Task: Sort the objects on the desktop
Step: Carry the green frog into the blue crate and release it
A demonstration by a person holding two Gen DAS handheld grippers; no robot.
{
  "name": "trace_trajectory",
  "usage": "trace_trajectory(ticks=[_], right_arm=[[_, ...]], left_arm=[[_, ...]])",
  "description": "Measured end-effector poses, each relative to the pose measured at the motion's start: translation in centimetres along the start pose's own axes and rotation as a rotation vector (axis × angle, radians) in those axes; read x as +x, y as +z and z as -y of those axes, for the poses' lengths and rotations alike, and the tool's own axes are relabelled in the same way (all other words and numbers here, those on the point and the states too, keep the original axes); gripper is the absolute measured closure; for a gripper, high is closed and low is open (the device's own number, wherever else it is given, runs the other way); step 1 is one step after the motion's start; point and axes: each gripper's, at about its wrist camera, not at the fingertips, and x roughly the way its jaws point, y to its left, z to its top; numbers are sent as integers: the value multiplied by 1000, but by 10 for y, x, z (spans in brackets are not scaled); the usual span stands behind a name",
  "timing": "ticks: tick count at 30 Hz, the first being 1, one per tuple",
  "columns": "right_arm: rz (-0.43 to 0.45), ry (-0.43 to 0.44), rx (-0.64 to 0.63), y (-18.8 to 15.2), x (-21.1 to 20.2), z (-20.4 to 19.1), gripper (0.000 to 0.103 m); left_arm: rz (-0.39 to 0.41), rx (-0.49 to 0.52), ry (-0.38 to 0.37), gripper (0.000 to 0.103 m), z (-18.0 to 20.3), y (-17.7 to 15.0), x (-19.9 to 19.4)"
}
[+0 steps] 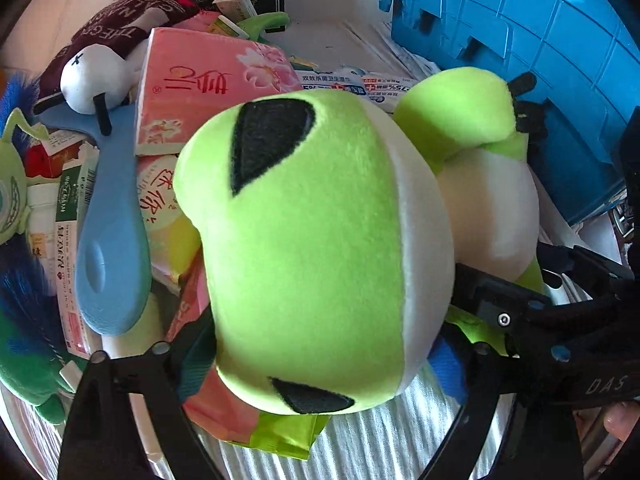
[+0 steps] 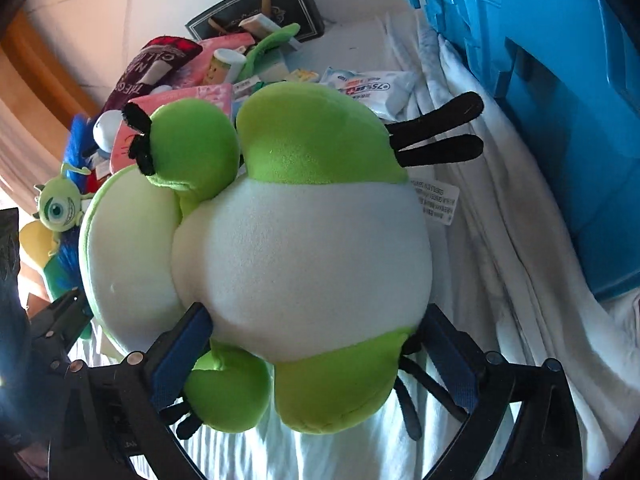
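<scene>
A lime-green and white frog plush (image 1: 304,248) fills both views. My left gripper (image 1: 320,344) is shut on its head, black eye patches facing the camera. My right gripper (image 2: 316,340) is shut on its white belly (image 2: 296,264), blue-padded fingers (image 2: 180,356) pressing both sides. The plush hangs above a white cloth (image 2: 500,280). In the left wrist view the other gripper's black frame (image 1: 552,320) shows at the right.
A blue plastic crate (image 1: 520,32) stands at the right, also in the right wrist view (image 2: 560,80). A pile lies beyond: pink tissue packs (image 1: 200,88), blue spoon-shaped item (image 1: 112,240), white-headed plush (image 1: 96,76), one-eyed green plush (image 2: 60,208), wipes pack (image 2: 376,88), black box (image 2: 264,12).
</scene>
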Motion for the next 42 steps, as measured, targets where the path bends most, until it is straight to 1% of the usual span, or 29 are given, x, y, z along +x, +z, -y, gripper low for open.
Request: trace_trajectory(ticks=[1, 2, 3, 8, 12, 15, 19, 26, 29, 31, 34, 38, 42], right_arm=[[5, -3, -12, 0, -3, -4, 8], [14, -7, -28, 0, -7, -8, 15], [21, -16, -46, 1, -11, -12, 19], [62, -13, -108, 0, -34, -29, 29], [125, 7, -164, 8, -60, -48, 30], [179, 30, -203, 18, -84, -62, 30], [265, 47, -261, 35, -121, -82, 30], [387, 35, -329, 71, -184, -100, 31], [420, 23, -341, 87, -210, -100, 31], [440, 14, -337, 98, -228, -97, 31], [478, -9, -329, 116, -254, -87, 31], [525, -40, -302, 138, -292, -60, 31], [552, -86, -260, 156, -324, -19, 31]], left_arm=[[17, 6, -1, 26, 1, 0, -4], [31, 14, -1, 28, 2, -1, -9], [40, 17, -1, 30, 2, -2, -13], [94, 0, -7, 32, -8, 0, -37], [182, -4, 5, 31, -16, 3, -73], [254, -14, 16, 32, -17, 19, -99], [364, -13, 28, 32, -27, 28, -144], [512, 4, 22, 32, -22, 70, -199], [558, 24, 15, 31, -11, 91, -218], [582, 36, -3, 32, -2, 110, -225], [612, 66, -30, 31, 17, 129, -242], [646, 123, -55, 31, 58, 163, -261], [639, 171, -105, 31, 110, 194, -264]])
